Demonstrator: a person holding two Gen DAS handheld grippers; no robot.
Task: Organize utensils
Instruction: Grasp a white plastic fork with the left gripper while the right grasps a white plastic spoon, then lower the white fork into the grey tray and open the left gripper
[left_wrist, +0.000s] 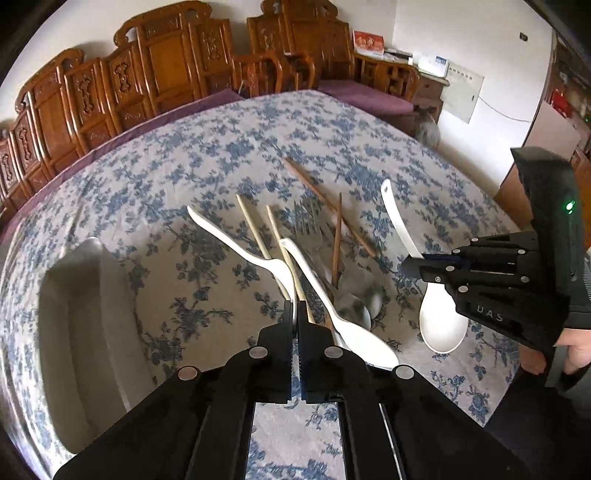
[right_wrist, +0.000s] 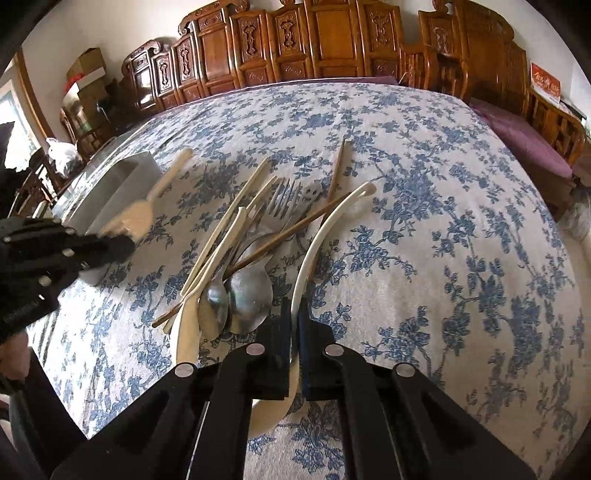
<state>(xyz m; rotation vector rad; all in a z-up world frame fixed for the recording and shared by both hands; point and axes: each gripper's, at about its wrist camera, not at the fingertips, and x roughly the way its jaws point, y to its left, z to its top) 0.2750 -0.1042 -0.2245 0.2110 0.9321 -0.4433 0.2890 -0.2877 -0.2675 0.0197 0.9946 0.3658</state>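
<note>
- At the far left we find a white tray (left_wrist: 79, 332) with upright walls on the floral tablecloth (left_wrist: 221, 155); in the right wrist view the same tray (right_wrist: 122, 177) sits at the cloth's left side.
- Our left gripper (left_wrist: 296, 314) is drawn in tight on a white ceramic spoon (left_wrist: 236, 240), gripping it at the bowl end, with the handle reaching up and away to the left. From the right wrist view this spoon (right_wrist: 144, 210) is raised beside the tray, held by the left gripper (right_wrist: 122, 243).
- The pile lies just right of that: two pale chopsticks (left_wrist: 255, 232), a second white ceramic spoon (left_wrist: 332, 314), metal forks (left_wrist: 308, 225), metal spoons (left_wrist: 356, 306) and two dark chopsticks (left_wrist: 325, 203), which cross one another over the forks. All overlap; we cannot tell exactly which rests on which.
- Right of the pile, our right gripper (left_wrist: 410, 264) pinches a third white ceramic spoon (left_wrist: 441, 325) at the neck, bowl hanging toward the camera, handle pointing up and away. In its own view the right gripper (right_wrist: 295, 314) is nearly shut with only this spoon (right_wrist: 325, 229) between the fingers.
- Beyond the table stand carved wooden chairs (left_wrist: 166, 55) against the wall.
</note>
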